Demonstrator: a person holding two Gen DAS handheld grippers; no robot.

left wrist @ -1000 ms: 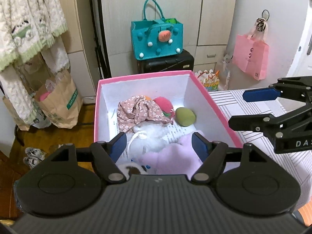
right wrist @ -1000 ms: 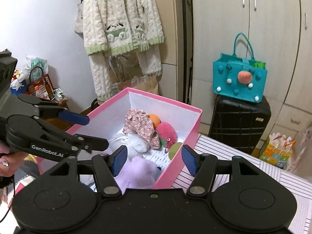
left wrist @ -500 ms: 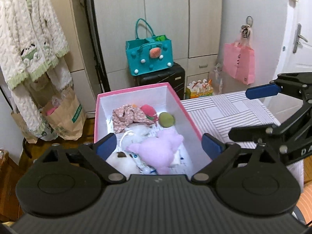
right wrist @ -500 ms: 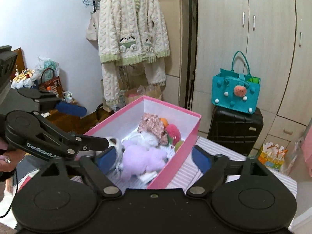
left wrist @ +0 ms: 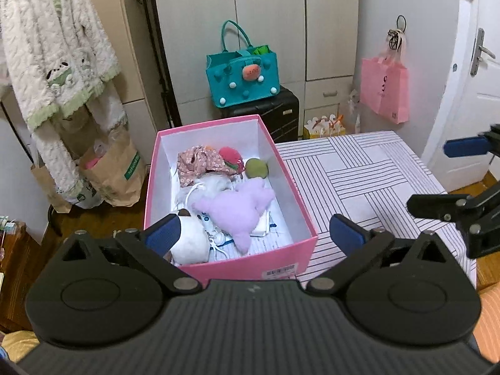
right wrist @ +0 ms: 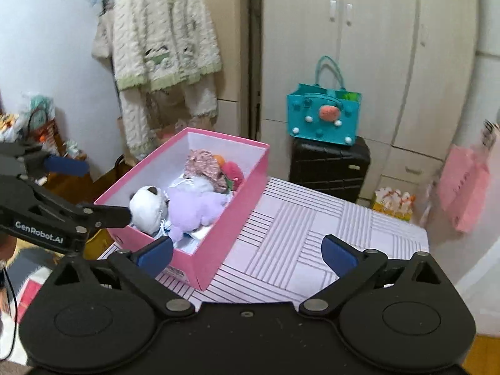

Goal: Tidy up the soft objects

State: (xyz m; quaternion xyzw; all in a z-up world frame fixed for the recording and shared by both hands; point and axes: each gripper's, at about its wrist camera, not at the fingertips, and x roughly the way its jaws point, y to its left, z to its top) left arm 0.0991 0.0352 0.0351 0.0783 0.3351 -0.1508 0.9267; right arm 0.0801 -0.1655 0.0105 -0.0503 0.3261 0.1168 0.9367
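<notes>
Two black claws, the left gripper and right gripper, have just been opening wide, holding nothing, while a purple fluffy plush toy is lying inside the pink cardboard box.

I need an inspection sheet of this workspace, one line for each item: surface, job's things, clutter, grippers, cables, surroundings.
Surface: striped tablecloth, bare beside the box.
Job's things: pink box on the table's left part holds purple plush, white plush, floral cloth, red toy, green ball.
Clutter: nothing seen on the table.
Grippers: left gripper and right gripper open, empty, jaws just opened wide.
Cables: thin black cable at the left edge.
Surroundings: wardrobe, teal bag on black suitcase, hanging cardigan, pink bag.
</notes>
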